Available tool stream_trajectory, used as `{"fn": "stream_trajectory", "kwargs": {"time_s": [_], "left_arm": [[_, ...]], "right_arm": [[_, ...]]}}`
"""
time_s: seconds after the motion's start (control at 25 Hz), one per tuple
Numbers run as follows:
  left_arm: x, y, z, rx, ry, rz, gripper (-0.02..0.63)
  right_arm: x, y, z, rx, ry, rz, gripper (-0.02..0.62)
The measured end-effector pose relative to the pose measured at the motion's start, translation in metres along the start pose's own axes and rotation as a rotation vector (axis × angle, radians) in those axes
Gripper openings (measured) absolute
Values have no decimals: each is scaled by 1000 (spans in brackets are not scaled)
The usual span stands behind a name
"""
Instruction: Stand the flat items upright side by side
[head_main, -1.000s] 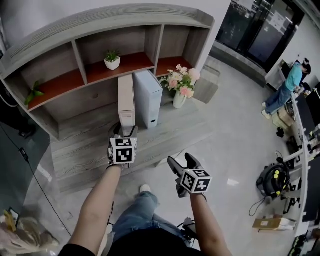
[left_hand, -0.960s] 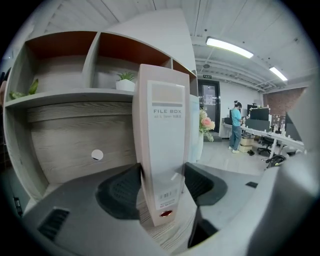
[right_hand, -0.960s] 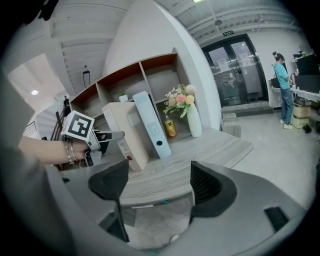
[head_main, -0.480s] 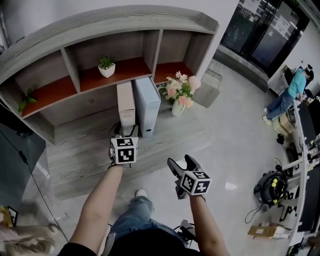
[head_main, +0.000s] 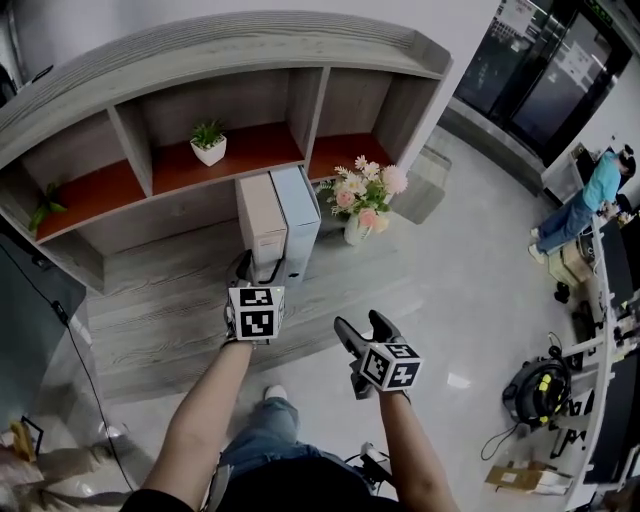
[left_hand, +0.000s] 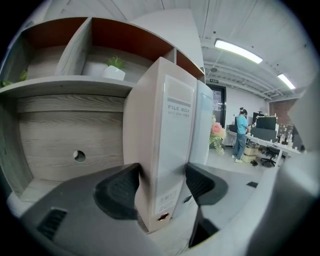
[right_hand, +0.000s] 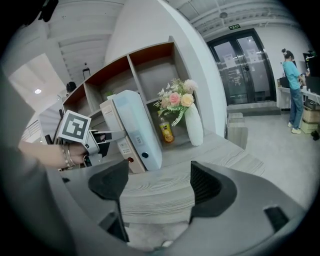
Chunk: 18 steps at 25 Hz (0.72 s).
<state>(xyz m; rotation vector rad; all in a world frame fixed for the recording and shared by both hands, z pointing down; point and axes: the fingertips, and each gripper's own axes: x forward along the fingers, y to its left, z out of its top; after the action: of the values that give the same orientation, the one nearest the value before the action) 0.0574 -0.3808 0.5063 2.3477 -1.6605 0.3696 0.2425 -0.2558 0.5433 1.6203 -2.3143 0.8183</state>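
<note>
A beige file box (head_main: 260, 220) stands upright on the low wooden ledge (head_main: 170, 310), its side against a pale blue file box (head_main: 300, 205) on its right. My left gripper (head_main: 257, 270) is shut on the lower spine of the beige file box (left_hand: 165, 150), one pad on each side. The blue box (left_hand: 202, 125) shows just behind it. My right gripper (head_main: 360, 328) hangs open and empty over the floor, nearer to me and to the right. Its view shows both boxes (right_hand: 135, 130) and the left gripper (right_hand: 100, 142) from the side.
A white vase of flowers (head_main: 362, 205) stands on the ledge right of the blue box, with a small bottle (right_hand: 166, 131) beside it. A potted plant (head_main: 208, 142) sits in the shelf unit (head_main: 200, 60) above. A person (head_main: 590, 195) stands far right.
The beige box has closed up against the blue box and now stands straight beside it. The left gripper keeps hold of it. The right gripper has hardly moved.
</note>
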Motion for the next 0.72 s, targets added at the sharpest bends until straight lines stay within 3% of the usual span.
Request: {"fn": "stream_trajectory", "kwargs": {"time_s": [0.4, 0.72], "left_arm": [[9, -3, 1, -14, -10, -109, 306], [7, 0, -4, 10, 55, -146, 342]], "right_arm": [[47, 10, 42, -83, 1, 83, 400], [64, 26, 60, -164, -24, 146, 400]]}}
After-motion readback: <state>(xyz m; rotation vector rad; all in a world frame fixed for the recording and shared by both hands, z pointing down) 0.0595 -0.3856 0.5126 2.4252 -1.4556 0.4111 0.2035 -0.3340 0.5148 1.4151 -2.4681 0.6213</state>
